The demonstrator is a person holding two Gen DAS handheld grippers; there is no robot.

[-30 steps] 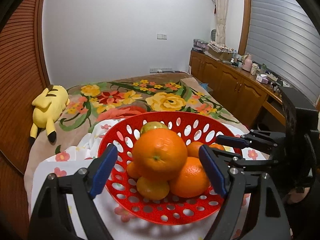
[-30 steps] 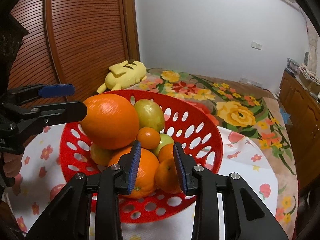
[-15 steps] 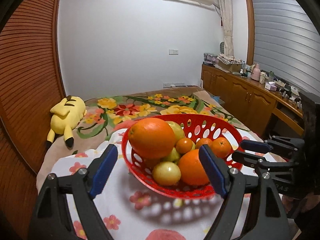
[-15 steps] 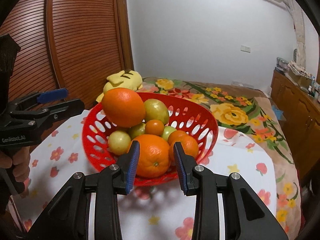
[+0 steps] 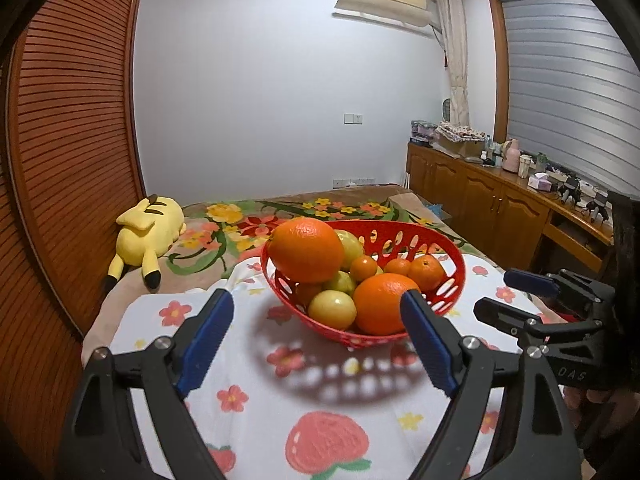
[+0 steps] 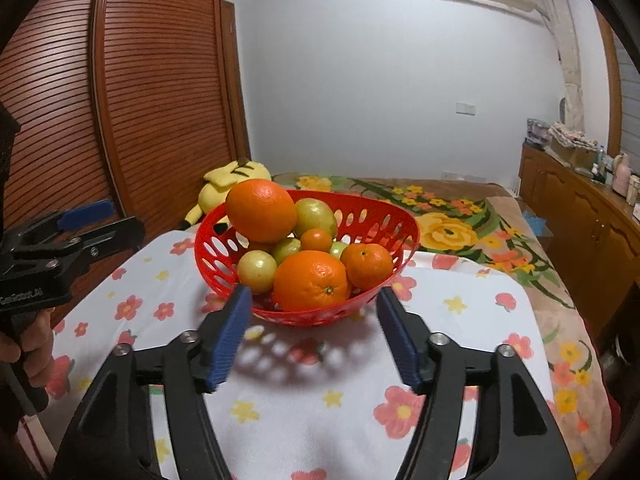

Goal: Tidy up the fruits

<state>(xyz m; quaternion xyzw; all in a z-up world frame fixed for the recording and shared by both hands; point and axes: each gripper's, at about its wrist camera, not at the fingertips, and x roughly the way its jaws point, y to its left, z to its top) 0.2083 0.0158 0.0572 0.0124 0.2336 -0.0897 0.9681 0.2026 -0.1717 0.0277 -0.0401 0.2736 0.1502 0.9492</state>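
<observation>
Two grippers, both empty, both with jaws spread wide, and both hang short of the red basket (image 5: 454, 268) on the flowered tabletop (image 5: 280, 400). The left gripper (image 5: 316, 344) sits at the basket's near left, the right gripper (image 6: 314, 338) at its near right. The fruit is all piled inside the basket: a big orange (image 5: 306, 250) perched on top at the left, a second orange (image 5: 380, 304) at the near rim, green fruit and small tangerines between them.

By my reading the pile looks finished, so the step in hand is simply to pull clear. Do it straight back and level, jaws kept wide, nothing brushing the rim. That top orange rides high on the heap and a nudge to the basket could roll it out.

The left view catches the right gripper beside the basket, plus the cabinets behind it. The right view shows the tangerine (image 6: 368, 266) at the basket's right edge more plainly, and the left gripper with the hand gripping its handle. The plush toy behind the basket is half hidden there; what lies under the heap, neither view really shows.
</observation>
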